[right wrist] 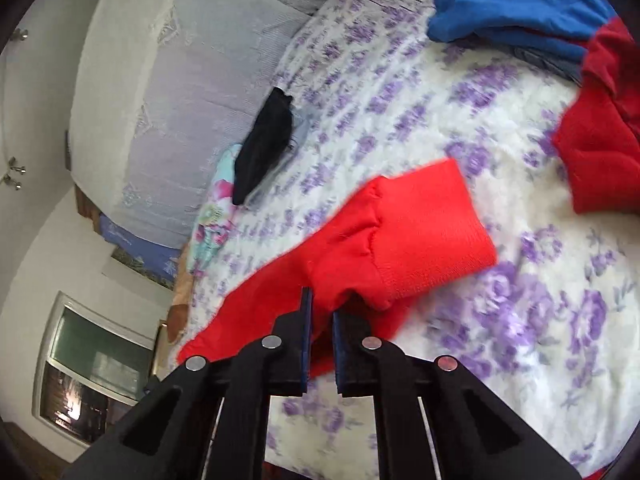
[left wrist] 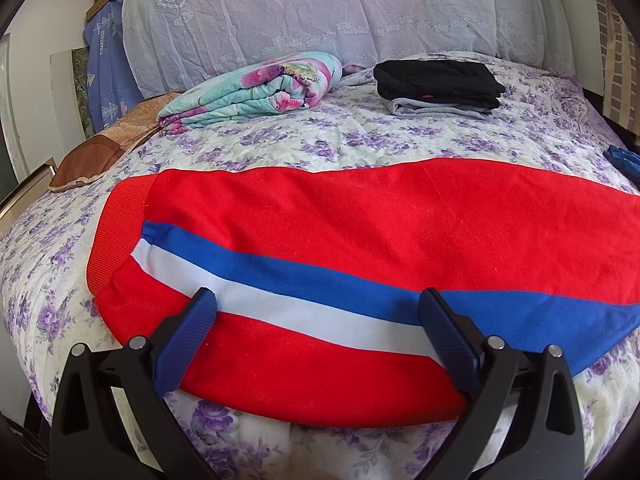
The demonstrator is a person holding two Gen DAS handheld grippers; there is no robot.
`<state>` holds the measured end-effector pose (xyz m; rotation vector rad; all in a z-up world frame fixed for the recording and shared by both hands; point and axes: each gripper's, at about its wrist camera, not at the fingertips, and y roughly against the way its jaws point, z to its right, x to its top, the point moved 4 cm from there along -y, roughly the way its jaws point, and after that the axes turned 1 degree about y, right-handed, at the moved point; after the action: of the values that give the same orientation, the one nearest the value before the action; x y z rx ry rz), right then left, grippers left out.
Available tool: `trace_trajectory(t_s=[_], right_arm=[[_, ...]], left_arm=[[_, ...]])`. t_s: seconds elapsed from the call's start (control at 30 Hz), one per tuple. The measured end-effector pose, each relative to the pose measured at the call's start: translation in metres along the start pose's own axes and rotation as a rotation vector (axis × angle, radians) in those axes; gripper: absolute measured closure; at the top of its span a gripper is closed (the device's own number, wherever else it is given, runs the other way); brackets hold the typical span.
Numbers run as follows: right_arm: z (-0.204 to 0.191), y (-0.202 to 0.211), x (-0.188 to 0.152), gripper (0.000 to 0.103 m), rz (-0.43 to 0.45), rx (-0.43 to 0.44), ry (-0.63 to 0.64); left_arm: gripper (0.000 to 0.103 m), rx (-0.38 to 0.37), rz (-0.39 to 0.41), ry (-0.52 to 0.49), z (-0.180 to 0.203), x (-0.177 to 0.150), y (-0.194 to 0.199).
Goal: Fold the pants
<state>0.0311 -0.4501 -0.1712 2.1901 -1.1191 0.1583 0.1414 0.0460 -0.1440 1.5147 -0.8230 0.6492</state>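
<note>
The chief risk at this moment was that the thin pinch by the right tongs (right wrist: 320, 312) would slip: they had bitten only a small bunch of red cloth just behind the ribbed cuff (right wrist: 432, 232), close to the tips, and a quick lift or a long carry could have pulled the knit free and dropped the leg in a heap. A second risk was that the pants (left wrist: 360, 248), with nothing pinning them at the other end, would drag across the bed (left wrist: 280, 144) and skew the fold, since the left tongs (left wrist: 316, 304) held nothing. The right-hand view was also blurred, so how deep the cloth sat between the pads was hard to judge. The right tongs were pressed nearly together on the red fabric, the cuff standing out beyond their tips and raised a little off the flowered sheet. The left tongs stood spread wide over the near edge of the pants, one fingertip over the white stripe (left wrist: 280, 308) and the other where white met the blue stripe (left wrist: 400, 276); whether they touched the cloth I could not tell. The pants lay flat across the bed, the waistband (left wrist: 116, 236) toward the left of that view, well short of the stack of folded dark clothes (left wrist: 438, 84) near the headboard.
</note>
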Motion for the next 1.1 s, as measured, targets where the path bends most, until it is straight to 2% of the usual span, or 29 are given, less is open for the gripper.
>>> trace_trajectory(t_s=[0.07, 0.1, 0.13, 0.2, 0.37, 0.43, 0.47, 0.5, 0.53, 0.63, 0.7, 0.77, 0.83, 0.87, 0.93, 1.03, 1.1], right_arm=[[0.012, 0.005, -0.005, 0.085, -0.023, 0.049, -0.077], [0.015, 0.009, -0.007, 0.063, -0.019, 0.045, -0.088], [0.015, 0.013, -0.006, 0.053, 0.002, 0.055, -0.085], [0.015, 0.013, -0.002, 0.051, 0.017, 0.031, -0.077], [0.029, -0.004, 0.021, 0.05, 0.054, 0.037, -0.17], [0.025, -0.01, 0.029, 0.052, 0.066, 0.024, -0.16], [0.021, -0.011, 0.032, 0.054, 0.075, 0.025, -0.14], [0.014, -0.008, 0.037, 0.067, 0.094, 0.031, -0.111], [0.002, -0.002, 0.043, 0.074, 0.118, 0.042, -0.048], [-0.026, 0.017, 0.049, 0.077, 0.198, -0.003, 0.158], [-0.015, 0.01, 0.047, 0.077, 0.164, -0.113, 0.202], [0.017, -0.005, 0.042, 0.075, 0.093, -0.18, 0.16], [0.026, 0.002, 0.04, 0.074, 0.102, -0.114, 0.142], [0.024, 0.01, 0.039, 0.071, 0.116, -0.123, 0.142], [0.02, 0.032, 0.041, 0.049, 0.192, -0.211, 0.144], [0.005, 0.064, 0.048, 0.047, 0.329, -0.304, 0.216], [-0.02, 0.063, 0.048, 0.054, 0.339, -0.285, 0.324]], left_arm=[[0.005, 0.001, 0.0, 0.0, 0.0, 0.0, 0.0], [0.005, 0.002, 0.0, -0.001, 0.0, 0.0, 0.0], [0.005, 0.003, 0.0, -0.001, 0.0, 0.0, 0.0], [0.005, 0.002, 0.0, 0.0, 0.0, 0.0, 0.0], [0.005, 0.002, 0.0, -0.001, 0.0, -0.001, 0.0], [0.005, 0.002, 0.0, 0.0, 0.0, -0.001, 0.0], [0.005, 0.001, 0.001, 0.0, 0.0, -0.001, 0.001], [0.005, 0.0, 0.001, 0.0, 0.0, -0.001, 0.001], [0.005, -0.002, 0.002, 0.001, 0.0, -0.001, 0.001], [0.005, -0.02, 0.01, 0.005, 0.0, -0.001, 0.001], [0.005, -0.021, 0.011, 0.003, 0.0, -0.001, 0.001], [0.005, -0.025, 0.012, 0.0, 0.001, -0.001, 0.001], [0.005, -0.028, 0.013, -0.002, 0.001, -0.001, 0.001], [0.005, -0.027, 0.012, -0.003, 0.001, -0.001, 0.001], [0.005, -0.024, 0.011, -0.004, 0.002, -0.001, 0.001], [0.005, -0.024, 0.011, -0.004, 0.002, -0.001, 0.0], [0.005, -0.022, 0.011, -0.005, 0.002, -0.001, 0.0]])
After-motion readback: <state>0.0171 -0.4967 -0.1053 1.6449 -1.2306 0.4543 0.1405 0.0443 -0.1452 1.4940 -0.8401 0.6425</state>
